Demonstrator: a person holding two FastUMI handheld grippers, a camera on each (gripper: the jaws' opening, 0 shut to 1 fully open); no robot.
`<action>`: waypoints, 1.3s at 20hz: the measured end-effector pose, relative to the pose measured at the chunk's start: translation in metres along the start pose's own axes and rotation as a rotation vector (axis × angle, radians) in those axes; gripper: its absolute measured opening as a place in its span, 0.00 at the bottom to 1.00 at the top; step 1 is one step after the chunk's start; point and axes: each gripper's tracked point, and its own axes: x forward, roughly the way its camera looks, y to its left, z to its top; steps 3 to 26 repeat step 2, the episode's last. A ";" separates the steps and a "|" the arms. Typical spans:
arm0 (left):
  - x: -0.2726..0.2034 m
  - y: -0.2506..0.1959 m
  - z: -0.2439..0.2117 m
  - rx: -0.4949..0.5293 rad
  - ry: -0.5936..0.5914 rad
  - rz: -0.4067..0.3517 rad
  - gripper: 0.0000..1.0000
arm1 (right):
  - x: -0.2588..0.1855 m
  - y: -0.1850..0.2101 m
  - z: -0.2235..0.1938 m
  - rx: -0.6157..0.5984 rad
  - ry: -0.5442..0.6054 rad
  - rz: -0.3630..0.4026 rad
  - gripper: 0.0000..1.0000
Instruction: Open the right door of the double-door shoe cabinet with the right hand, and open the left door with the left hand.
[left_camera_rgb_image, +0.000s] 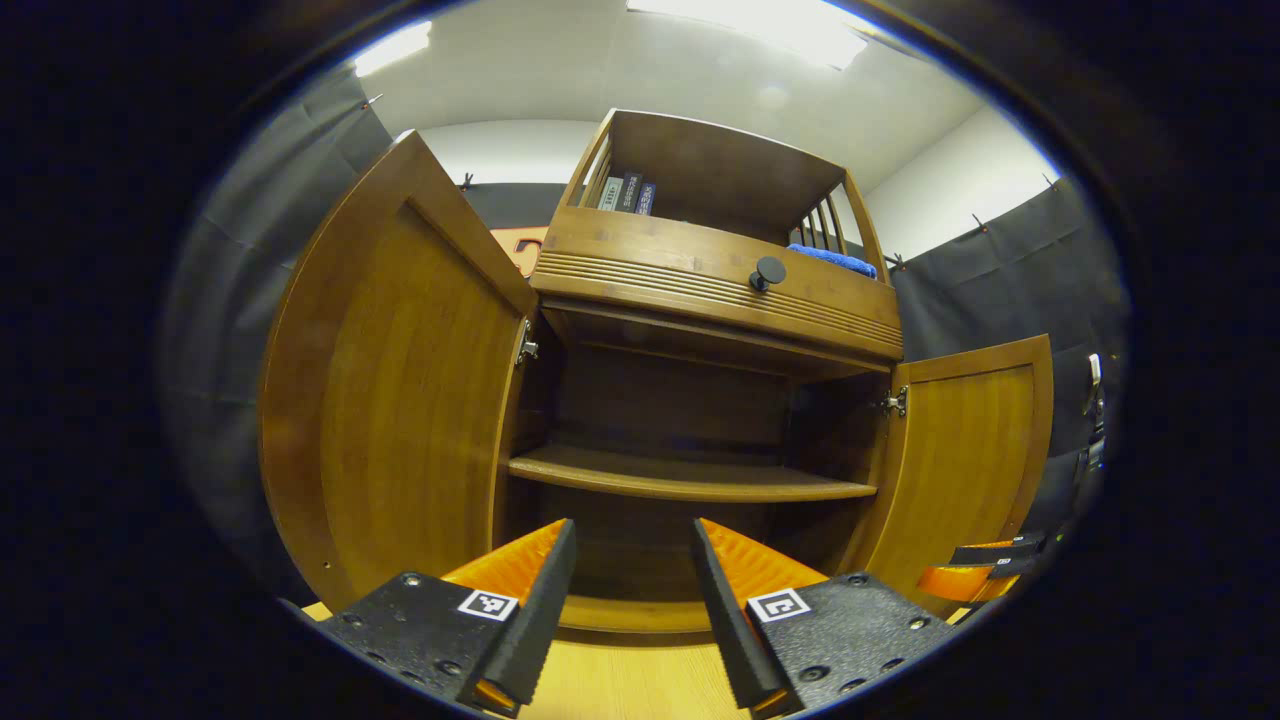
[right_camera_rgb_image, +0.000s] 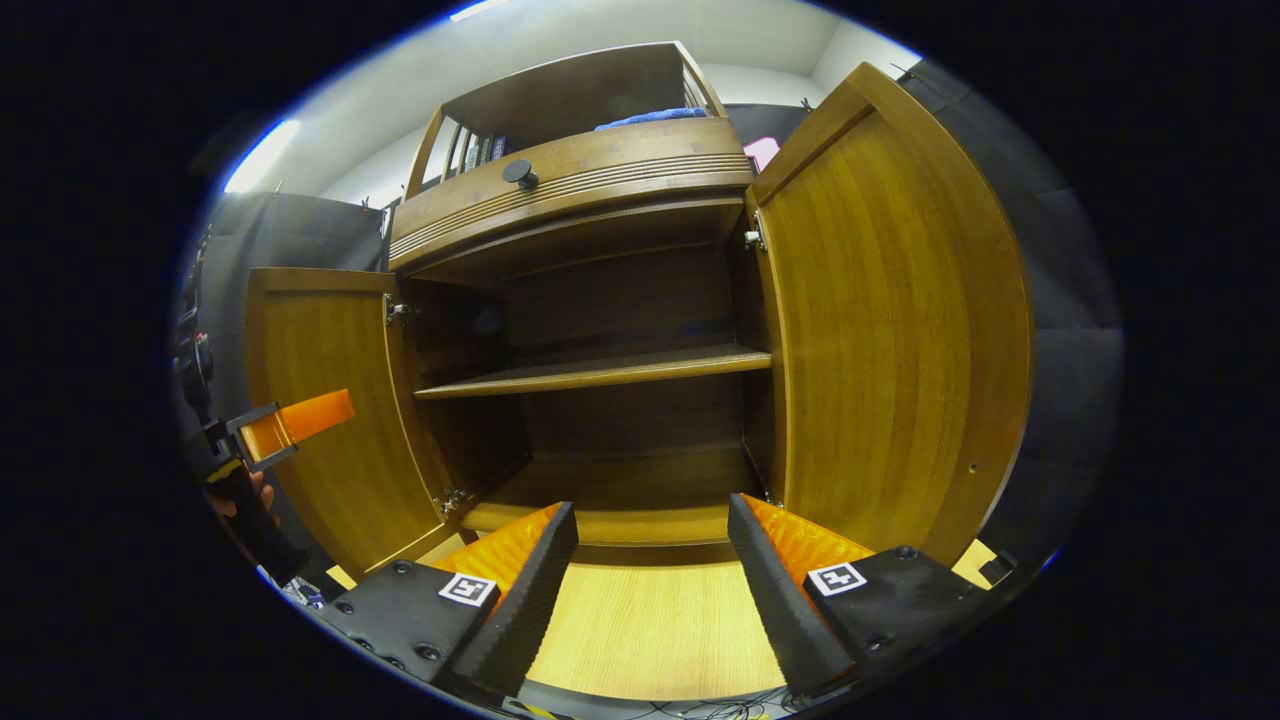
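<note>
Wooden shoe cabinet (left_camera_rgb_image: 700, 300) stood at 12 o'clock of both grippers, left door (left_camera_rgb_image: 390, 380) and right door (right_camera_rgb_image: 880, 320) swung wide, long edges upright. Left gripper (left_camera_rgb_image: 632, 560) and right gripper (right_camera_rgb_image: 652, 550) were spread, empty, clear of both doors; task looked complete.

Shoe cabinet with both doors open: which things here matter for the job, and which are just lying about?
Job:
left door
right door
left claw, open
right claw, open

Lying about:
blue cloth on the top shelf
books beside it
drawer knob
</note>
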 end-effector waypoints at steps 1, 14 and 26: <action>-0.001 0.001 0.000 -0.018 0.002 0.001 0.48 | 0.001 0.001 0.000 -0.004 -0.001 0.004 0.98; 0.002 0.005 -0.002 -0.037 0.002 0.013 0.48 | 0.003 0.002 -0.001 -0.009 -0.001 0.005 0.98; 0.002 0.005 -0.002 -0.037 0.002 0.013 0.48 | 0.003 0.002 -0.001 -0.009 -0.001 0.005 0.98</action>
